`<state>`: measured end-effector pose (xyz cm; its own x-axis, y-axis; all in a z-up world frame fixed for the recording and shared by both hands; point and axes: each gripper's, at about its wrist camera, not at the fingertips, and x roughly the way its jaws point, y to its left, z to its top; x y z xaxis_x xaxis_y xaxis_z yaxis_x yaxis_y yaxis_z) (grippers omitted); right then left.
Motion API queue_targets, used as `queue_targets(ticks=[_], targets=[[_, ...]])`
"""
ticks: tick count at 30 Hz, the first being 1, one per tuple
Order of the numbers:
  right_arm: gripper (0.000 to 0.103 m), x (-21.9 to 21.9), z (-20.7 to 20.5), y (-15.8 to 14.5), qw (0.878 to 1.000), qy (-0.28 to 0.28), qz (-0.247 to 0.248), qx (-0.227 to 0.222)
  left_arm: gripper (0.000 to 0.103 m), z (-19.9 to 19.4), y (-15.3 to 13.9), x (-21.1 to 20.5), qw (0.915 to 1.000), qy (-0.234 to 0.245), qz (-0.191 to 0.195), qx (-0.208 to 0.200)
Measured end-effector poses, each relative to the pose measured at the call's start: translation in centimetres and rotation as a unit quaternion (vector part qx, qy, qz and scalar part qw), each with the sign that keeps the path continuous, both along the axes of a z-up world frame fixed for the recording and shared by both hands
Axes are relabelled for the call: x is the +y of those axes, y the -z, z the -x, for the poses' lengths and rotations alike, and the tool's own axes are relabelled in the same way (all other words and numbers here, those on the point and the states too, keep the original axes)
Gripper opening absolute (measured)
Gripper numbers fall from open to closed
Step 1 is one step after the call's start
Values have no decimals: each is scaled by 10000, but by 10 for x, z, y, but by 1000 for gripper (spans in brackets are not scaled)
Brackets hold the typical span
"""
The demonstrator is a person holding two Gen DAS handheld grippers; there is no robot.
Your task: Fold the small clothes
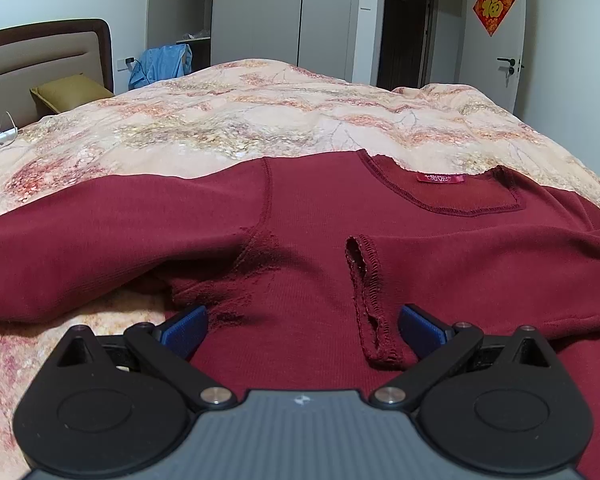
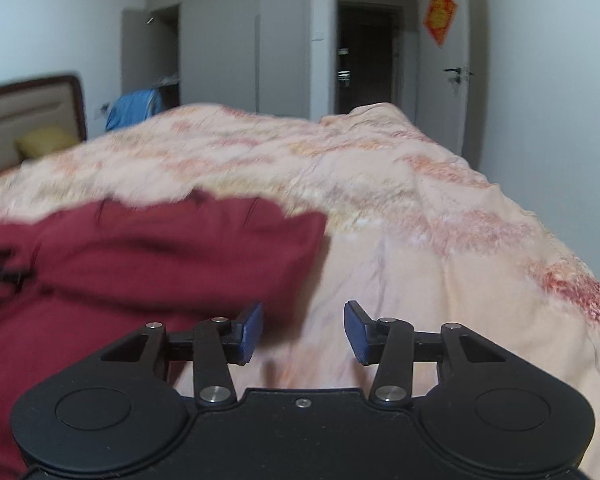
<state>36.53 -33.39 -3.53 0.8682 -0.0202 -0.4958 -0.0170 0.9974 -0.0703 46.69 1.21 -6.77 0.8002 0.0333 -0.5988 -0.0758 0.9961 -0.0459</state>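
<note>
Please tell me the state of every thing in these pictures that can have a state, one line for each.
red shirt: spread on the bed, one sleeve folded across the body, not yet folded up.
left gripper: open, fingers wide, over the shirt.
right gripper: open, empty, above the quilt.
quilt: spread over the bed, wrinkled.
wardrobe door: open.
white door: open.

Bed: I see a peach floral quilt (image 1: pixel 260 120) covering it.
Headboard (image 1: pixel 40 56): beige, brown-trimmed, far left.
Pillow (image 1: pixel 70 94): mustard yellow, beside the headboard.
Blue garment (image 1: pixel 160 62): hanging by the open wardrobe (image 1: pixel 256 12).
Door (image 1: pixel 496 32): white, with a red diamond decoration (image 1: pixel 493 5) and black handle (image 1: pixel 508 62).
Doorway (image 1: pixel 406 32): dark.
</note>
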Motion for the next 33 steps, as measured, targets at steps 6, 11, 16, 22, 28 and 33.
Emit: queue_targets(ticks=[6, 11, 16, 22, 28, 33], targets=[[11, 17, -25, 12, 9986, 211, 446, -191, 103, 0, 0, 0, 10000, 0, 3, -1], [5, 18, -15, 12, 9972, 440, 570, -177, 103, 0, 0, 0, 10000, 3, 13, -10], [10, 18, -18, 13, 9984, 439, 341, -36, 103, -1, 0, 0, 10000, 2, -3, -14], [58, 36, 4, -8, 9986, 128, 468, -198, 103, 15, -24, 22, 9984, -20, 565, 4], [96, 74, 36, -29, 9986, -420, -20, -322, 103, 69, -59, 81, 9946, -284, 990, -142], [102, 125, 58, -34, 9938, -1033, -346, -242, 103, 119, -73, 153, 9908, -1129, 723, -196]])
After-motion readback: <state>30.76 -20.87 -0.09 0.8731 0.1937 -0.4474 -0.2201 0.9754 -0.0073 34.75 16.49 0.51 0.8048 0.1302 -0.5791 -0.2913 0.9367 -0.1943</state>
